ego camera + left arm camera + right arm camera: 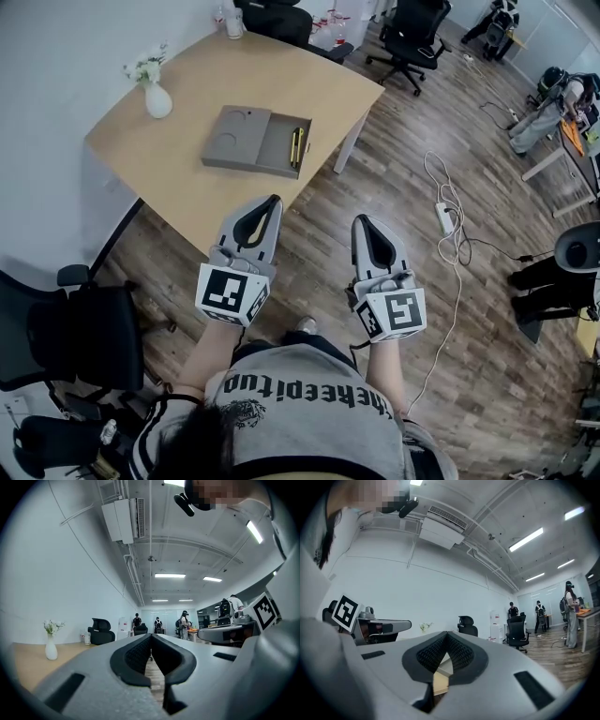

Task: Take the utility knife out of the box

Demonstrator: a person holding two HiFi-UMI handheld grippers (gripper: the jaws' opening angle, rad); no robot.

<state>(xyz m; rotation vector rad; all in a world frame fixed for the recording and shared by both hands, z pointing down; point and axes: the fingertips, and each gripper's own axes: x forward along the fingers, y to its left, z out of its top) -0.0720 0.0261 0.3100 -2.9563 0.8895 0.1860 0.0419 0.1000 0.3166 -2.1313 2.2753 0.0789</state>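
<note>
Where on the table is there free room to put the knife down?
The table is bare between the box and its near edge, and beyond the box toward the cup. It is tighter between box and vase, and on the knife side, close to the edge.

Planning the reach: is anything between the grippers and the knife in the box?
Nothing visible. The knife lies uncovered in the box's open tray; only bare table and floor lie between it and the left gripper and right gripper.
</note>
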